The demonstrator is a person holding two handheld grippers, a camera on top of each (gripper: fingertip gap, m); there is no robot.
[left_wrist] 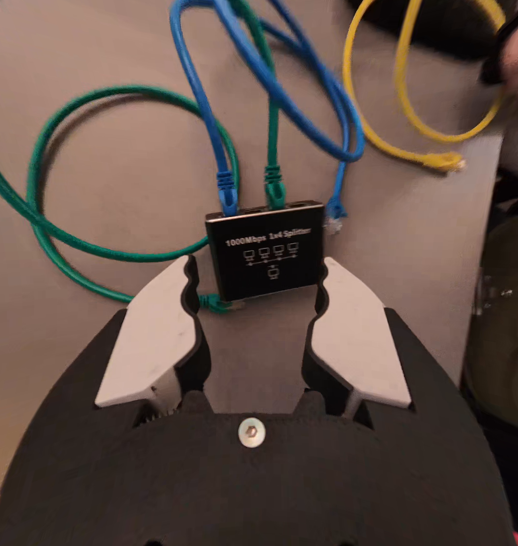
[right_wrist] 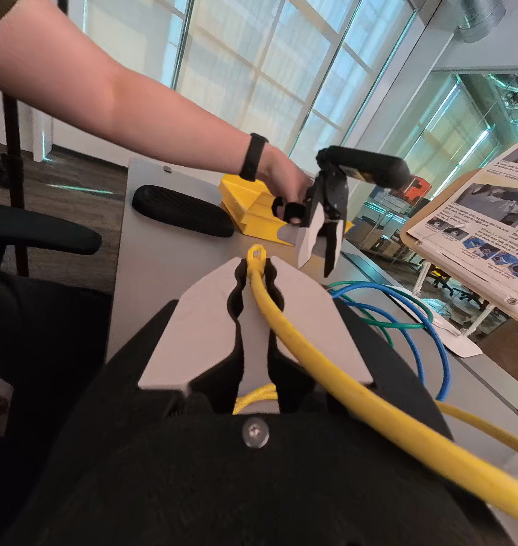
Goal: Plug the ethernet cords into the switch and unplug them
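the left gripper (left_wrist: pixel 256 263) gapes wide around the black switch (left_wrist: pixel 266 251) on the counter (left_wrist: pixel 118 162), blue cord (left_wrist: pixel 226 192) and green cord (left_wrist: pixel 274 189) plugged at its 12 o'clock edge. the right gripper (right_wrist: pixel 255 261) pinches the yellow cord (right_wrist: pixel 281 319) near its plug.

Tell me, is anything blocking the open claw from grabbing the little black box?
Nothing visible blocks it. The left gripper is open, with the switch just ahead of its fingertips. The green cord's loose plug lies by the box's near left corner, beside the left finger, not across the gap.

Spread left tool (left_wrist: pixel 256 273) flanks black switch (left_wrist: pixel 266 251) holding blue and green cords.
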